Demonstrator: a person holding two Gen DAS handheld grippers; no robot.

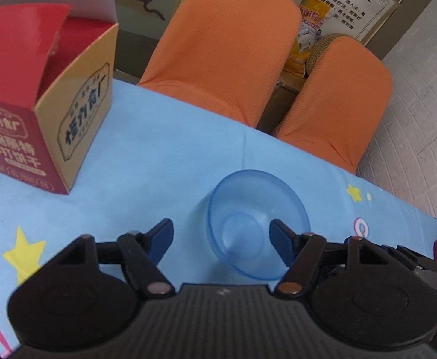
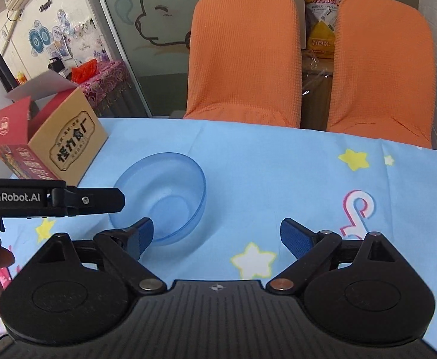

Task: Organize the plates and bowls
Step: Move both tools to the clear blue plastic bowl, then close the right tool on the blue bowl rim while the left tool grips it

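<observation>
While both grippers hang above the table, a translucent blue bowl (image 1: 256, 224) stands upright on the blue star-printed tablecloth (image 1: 158, 155), mouth up, round, so without a long axis, toward the far edge where two orange chairs (image 1: 227, 45) face it. An open red and tan cardboard box (image 1: 48, 119) sits toward the far left corner, apart from the bowl. Jaws of the left gripper (image 1: 221, 234) are spread with nothing pinched; its right fingertip overlaps the bowl's near rim in view. Jaws of the right gripper (image 2: 217, 233) are spread wide and empty, beside the bowl.
</observation>
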